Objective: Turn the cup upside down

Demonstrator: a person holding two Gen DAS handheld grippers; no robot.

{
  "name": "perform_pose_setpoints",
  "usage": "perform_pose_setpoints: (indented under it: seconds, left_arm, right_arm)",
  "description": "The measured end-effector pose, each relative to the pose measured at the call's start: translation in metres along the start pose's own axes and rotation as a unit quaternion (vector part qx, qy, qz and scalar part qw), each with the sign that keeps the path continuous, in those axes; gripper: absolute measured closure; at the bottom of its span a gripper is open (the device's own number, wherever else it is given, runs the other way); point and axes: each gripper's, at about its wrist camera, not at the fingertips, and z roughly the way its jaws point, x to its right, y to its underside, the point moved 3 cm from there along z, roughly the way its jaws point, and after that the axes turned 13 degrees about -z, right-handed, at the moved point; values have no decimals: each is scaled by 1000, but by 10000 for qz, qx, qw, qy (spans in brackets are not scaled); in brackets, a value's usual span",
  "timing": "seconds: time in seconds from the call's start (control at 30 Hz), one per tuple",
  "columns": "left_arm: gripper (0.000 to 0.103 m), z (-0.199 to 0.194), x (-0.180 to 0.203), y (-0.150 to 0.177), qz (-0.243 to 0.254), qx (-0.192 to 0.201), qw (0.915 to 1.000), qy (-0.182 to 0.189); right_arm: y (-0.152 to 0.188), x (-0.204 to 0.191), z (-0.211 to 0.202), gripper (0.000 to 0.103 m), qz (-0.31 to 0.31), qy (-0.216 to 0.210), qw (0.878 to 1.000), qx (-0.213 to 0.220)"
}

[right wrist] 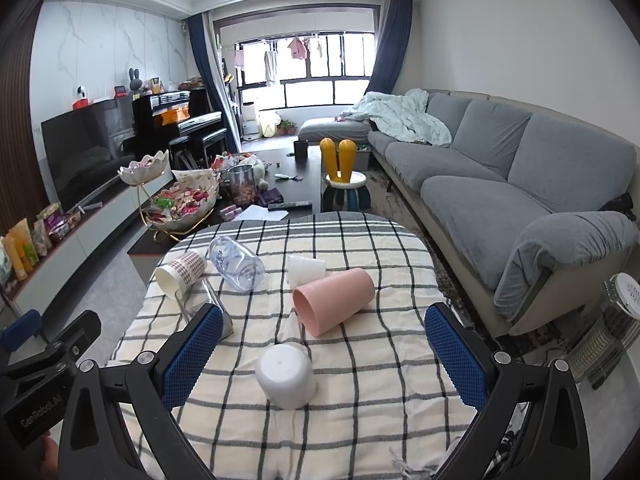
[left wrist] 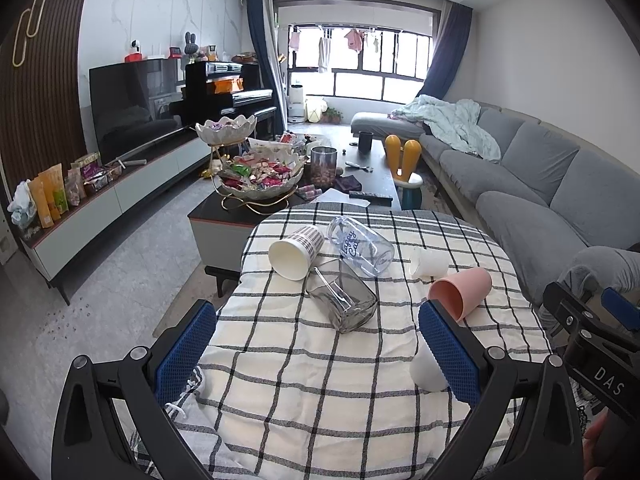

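Note:
Several cups lie on a table with a checked cloth (left wrist: 304, 364). A white cup (right wrist: 286, 374) stands upside down near the front; in the left wrist view (left wrist: 426, 368) my right finger partly hides it. A pink cup (right wrist: 334, 300) (left wrist: 460, 290) lies on its side. So do a plaid paper cup (left wrist: 296, 250) (right wrist: 180, 274), a clear printed glass (left wrist: 360, 246) (right wrist: 236, 262), a grey glass mug (left wrist: 344, 300) (right wrist: 204, 300) and a small white plastic cup (left wrist: 428, 262) (right wrist: 306, 270). My left gripper (left wrist: 316, 344) is open and empty. My right gripper (right wrist: 324, 354) is open and empty, with the white cup between its fingers' line.
A dark coffee table (left wrist: 372, 176) with a snack bowl stand (left wrist: 260, 176) is behind the table. A grey sofa (right wrist: 500, 184) runs along the right. A TV (left wrist: 132, 108) and low cabinet are at left. A heater (right wrist: 608, 336) stands at right.

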Motion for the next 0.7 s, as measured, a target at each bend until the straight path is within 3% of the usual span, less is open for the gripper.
perform_pose_setpoints:
  seconds: [0.7]
  left_arm:
    - [0,-1,-2,0,27,-37,10000,8]
  right_arm:
    - [-1,-1,1,2,-19,-5,10000,11]
